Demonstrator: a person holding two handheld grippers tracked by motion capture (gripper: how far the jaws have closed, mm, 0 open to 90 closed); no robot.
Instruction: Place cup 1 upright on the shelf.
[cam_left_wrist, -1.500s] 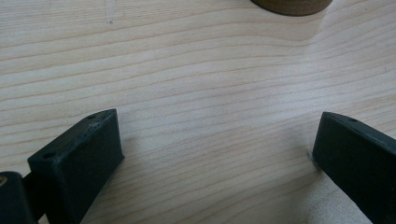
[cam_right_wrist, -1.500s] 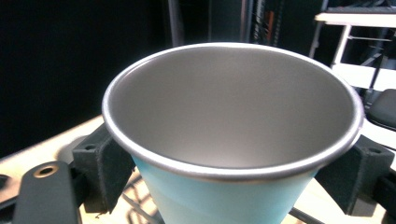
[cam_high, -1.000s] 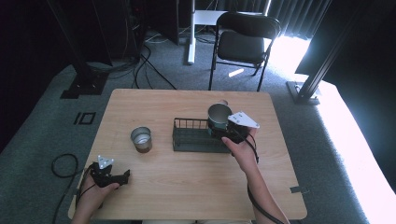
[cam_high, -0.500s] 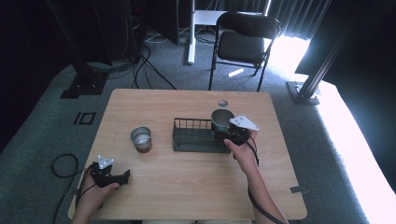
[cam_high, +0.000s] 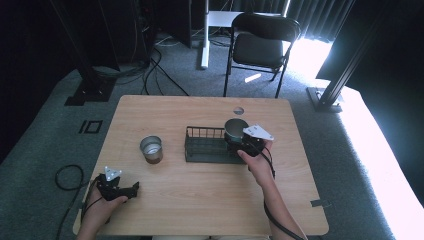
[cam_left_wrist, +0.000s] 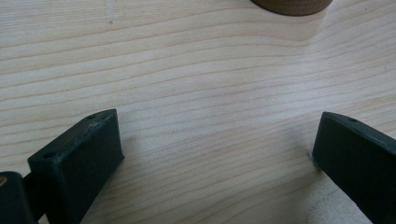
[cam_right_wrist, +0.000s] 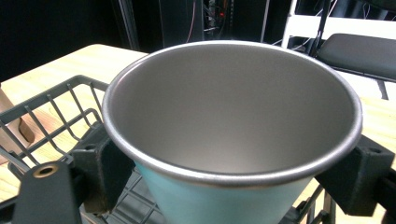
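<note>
1. Where the wire basket (cam_high: 207, 145) ends on the right, a light-blue metal cup (cam_right_wrist: 233, 135) sits upright, gripped between the right gripper (cam_high: 243, 145) jaws.
2. A second metal cup (cam_high: 151, 149) stands left of the basket.
3. The left gripper (cam_high: 120, 189) rests near the wooden table (cam_high: 200, 195) edge, jaws wide, empty.

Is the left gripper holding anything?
No, the left gripper is open, with bare wooden table showing between its fingers.

pale blue cup (cam_right_wrist: 196, 205) (grey inside), black wire basket (cam_high: 207, 146).
</note>
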